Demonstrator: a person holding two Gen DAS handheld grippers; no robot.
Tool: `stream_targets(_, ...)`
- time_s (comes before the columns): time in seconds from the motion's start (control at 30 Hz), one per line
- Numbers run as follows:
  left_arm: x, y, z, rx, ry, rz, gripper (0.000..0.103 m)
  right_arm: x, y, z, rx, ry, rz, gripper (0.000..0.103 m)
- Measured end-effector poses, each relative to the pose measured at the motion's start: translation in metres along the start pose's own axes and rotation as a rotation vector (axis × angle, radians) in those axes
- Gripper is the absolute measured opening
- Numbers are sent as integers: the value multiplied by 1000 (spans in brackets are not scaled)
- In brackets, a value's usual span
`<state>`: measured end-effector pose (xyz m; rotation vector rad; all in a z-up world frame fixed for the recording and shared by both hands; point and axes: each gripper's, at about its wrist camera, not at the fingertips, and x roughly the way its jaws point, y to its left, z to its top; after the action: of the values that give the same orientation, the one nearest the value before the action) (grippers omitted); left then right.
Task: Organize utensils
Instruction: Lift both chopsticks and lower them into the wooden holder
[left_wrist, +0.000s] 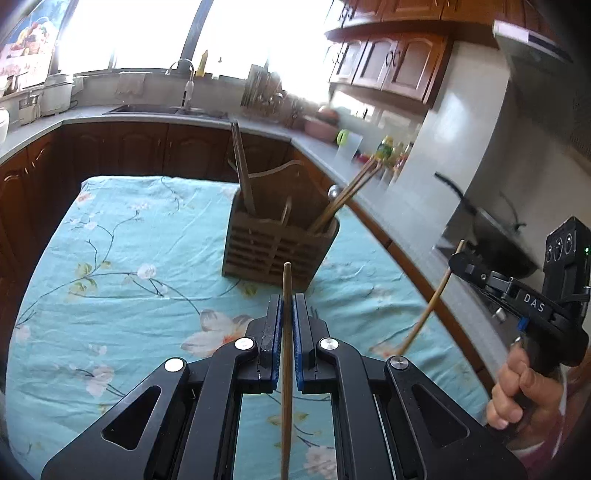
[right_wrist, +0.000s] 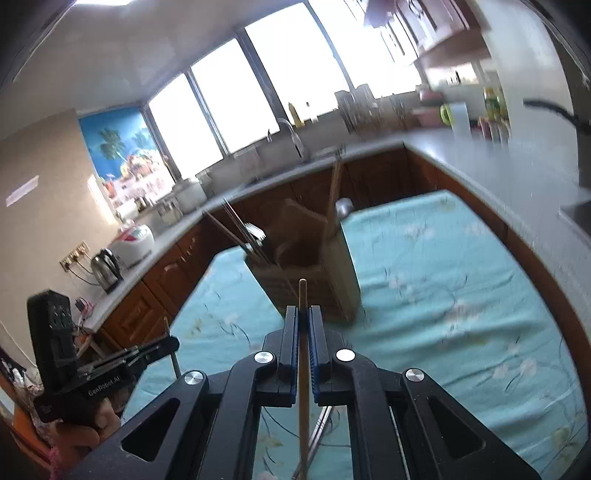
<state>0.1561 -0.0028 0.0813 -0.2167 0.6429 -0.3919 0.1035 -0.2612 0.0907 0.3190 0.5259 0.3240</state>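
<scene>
My left gripper (left_wrist: 287, 306) is clenched on a wooden chopstick (left_wrist: 286, 354) that runs up the lower centre of the left wrist view; my right gripper (right_wrist: 303, 317) grips a second chopstick (right_wrist: 303, 369) the same way, at lower centre of the right wrist view. The wooden utensil holder (left_wrist: 277, 251) stands on the floral teal tablecloth (left_wrist: 129, 266) at mid-frame, just beyond the held tips; chopsticks lean out of its compartments, and a metal spoon (left_wrist: 334, 192) pokes up at its right edge.
</scene>
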Motion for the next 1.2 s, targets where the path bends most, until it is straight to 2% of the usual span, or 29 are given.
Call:
stream_targets(0.13,-13,4,6,-17,-40,9,4,-7,5,8,-17,-41,-2,5)
stream_targets(0.3,-23,7,11,-24,-80,31,4,-6,9,11,-30,-51,-7,5)
stream_targets(1.2,-23,17,43,-56,-167,33,4,1,9,24,-25,-84,-12,5)
